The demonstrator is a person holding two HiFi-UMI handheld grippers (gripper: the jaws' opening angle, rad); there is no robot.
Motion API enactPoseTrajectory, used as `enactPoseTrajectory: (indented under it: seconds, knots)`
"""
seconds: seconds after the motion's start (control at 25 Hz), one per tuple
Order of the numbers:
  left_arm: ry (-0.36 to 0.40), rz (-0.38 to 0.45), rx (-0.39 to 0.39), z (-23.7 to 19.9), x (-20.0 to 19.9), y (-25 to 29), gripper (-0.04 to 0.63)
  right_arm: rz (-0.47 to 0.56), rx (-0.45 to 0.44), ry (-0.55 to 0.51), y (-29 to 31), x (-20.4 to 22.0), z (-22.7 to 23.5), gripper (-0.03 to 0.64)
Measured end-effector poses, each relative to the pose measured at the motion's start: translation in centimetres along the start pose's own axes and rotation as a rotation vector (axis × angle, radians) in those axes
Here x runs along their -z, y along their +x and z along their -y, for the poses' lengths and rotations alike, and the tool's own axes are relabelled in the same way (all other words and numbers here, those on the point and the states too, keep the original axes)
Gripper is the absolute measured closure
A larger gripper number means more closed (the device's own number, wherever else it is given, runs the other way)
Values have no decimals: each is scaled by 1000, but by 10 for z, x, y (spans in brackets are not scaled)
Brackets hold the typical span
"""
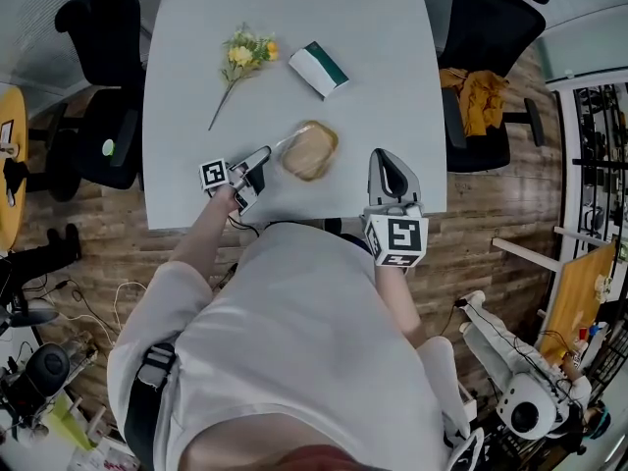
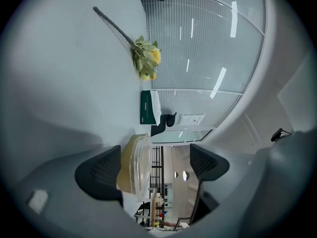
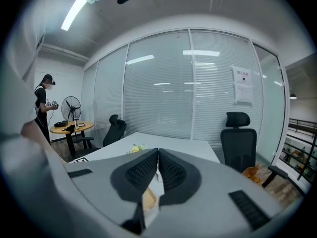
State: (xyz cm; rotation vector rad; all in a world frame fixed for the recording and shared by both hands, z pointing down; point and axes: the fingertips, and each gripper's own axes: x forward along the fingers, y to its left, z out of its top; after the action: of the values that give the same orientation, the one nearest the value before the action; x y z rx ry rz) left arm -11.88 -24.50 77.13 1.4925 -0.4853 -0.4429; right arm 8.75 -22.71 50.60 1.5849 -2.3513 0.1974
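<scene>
We hold the left gripper [image 1: 257, 168] at the near left side of a clear plastic clamshell [image 2: 140, 158], which lies on the white worktop [image 1: 186, 116] close to its front edge with a brown bread roll [image 1: 306, 155] inside. In the left gripper view the jaws stand wide apart: the box sits between them, close against one jaw, while the other is well off it, so nothing is clamped. We cannot tell whether the near jaw touches the plastic.

The right gripper [image 1: 392, 180] hangs over the worktop's front edge, its jaws pressed together with nothing between them.

We judge the box light, thin and slippery. It would buckle or spring open under a hard squeeze, and the roll inside is soft. The stiffer rim, where lid meets base, looks like the best place to take it, with a gentle closing.

Further back lie a yellow flower sprig [image 1: 245, 55] and a green-and-white packet [image 1: 319, 69], both well apart from the box
</scene>
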Motion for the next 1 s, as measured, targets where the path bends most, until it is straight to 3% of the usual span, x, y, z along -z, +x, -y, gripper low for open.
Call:
enactPoseTrajectory:
  seconds: [0.6,1.0]
  knots:
    - [-16,-56,-14,-12,6,16,224,-1,24,7,-5,4,9,607]
    - [-2,-57,-16,-11,6,17,398,15,28,4,-5,0,13,607]
